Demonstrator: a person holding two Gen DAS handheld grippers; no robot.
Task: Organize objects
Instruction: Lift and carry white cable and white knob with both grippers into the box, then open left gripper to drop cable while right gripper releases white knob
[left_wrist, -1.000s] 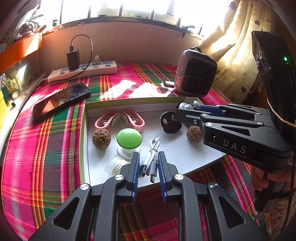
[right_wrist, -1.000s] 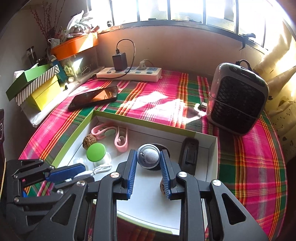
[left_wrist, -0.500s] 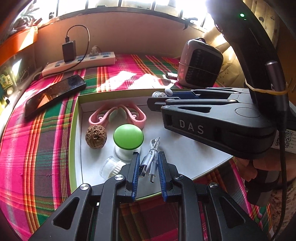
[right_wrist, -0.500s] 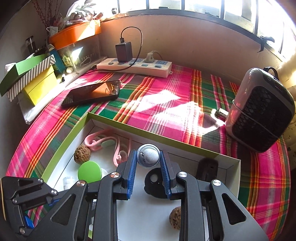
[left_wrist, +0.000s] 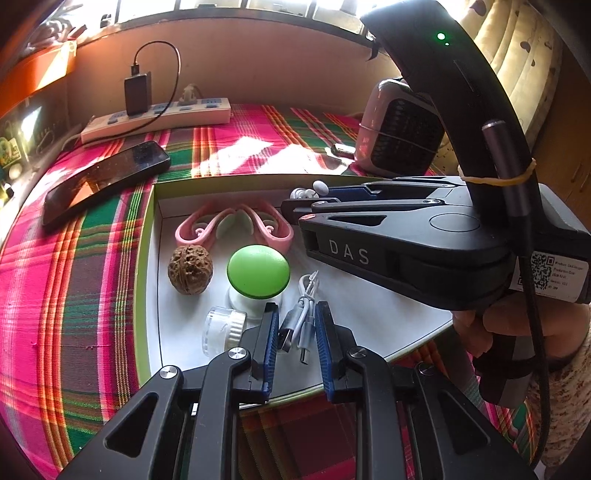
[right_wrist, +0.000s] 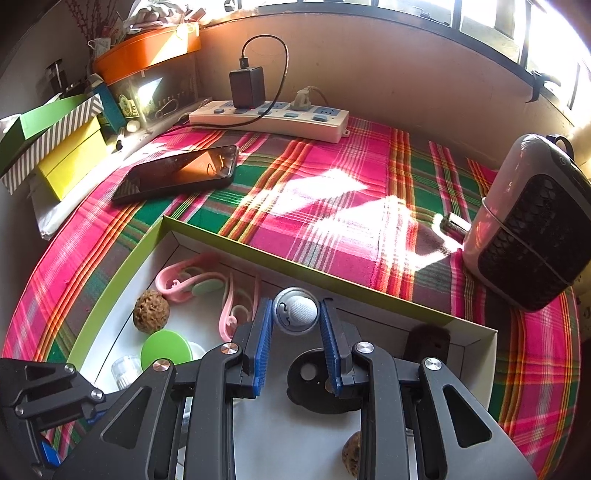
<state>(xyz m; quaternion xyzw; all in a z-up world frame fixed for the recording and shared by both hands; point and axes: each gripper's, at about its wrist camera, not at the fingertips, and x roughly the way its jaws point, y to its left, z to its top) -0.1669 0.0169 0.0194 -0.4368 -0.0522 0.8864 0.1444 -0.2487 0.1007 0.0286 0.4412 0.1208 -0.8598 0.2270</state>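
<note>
A shallow white box with a green rim (left_wrist: 150, 258) lies on the plaid cloth. My left gripper (left_wrist: 296, 308) is over the box's near edge, shut on a coiled white USB cable (left_wrist: 301, 325). The right gripper (right_wrist: 295, 306) is shut on a small round grey-and-white object (right_wrist: 295, 312) and holds it above the box's far wall. In the left wrist view the right gripper (left_wrist: 295, 201) reaches across the box from the right, a hand behind it. In the box are a pink ear-hook piece (left_wrist: 232, 225), a walnut (left_wrist: 190, 269), a green-capped item (left_wrist: 258, 271) and a clear cap (left_wrist: 223, 326).
A black disc (right_wrist: 317, 380), a dark oblong piece (right_wrist: 426, 343) and a second walnut (right_wrist: 351, 456) also lie in the box. Beyond it are a phone (right_wrist: 177, 173), a power strip (right_wrist: 269, 116), a small heater (right_wrist: 532, 229) at right and stacked boxes (right_wrist: 55, 147) at left.
The right gripper has carried the round object toward the box's far wall and now hides the black disc and second walnut from the left wrist view. The left gripper has stayed put.
</note>
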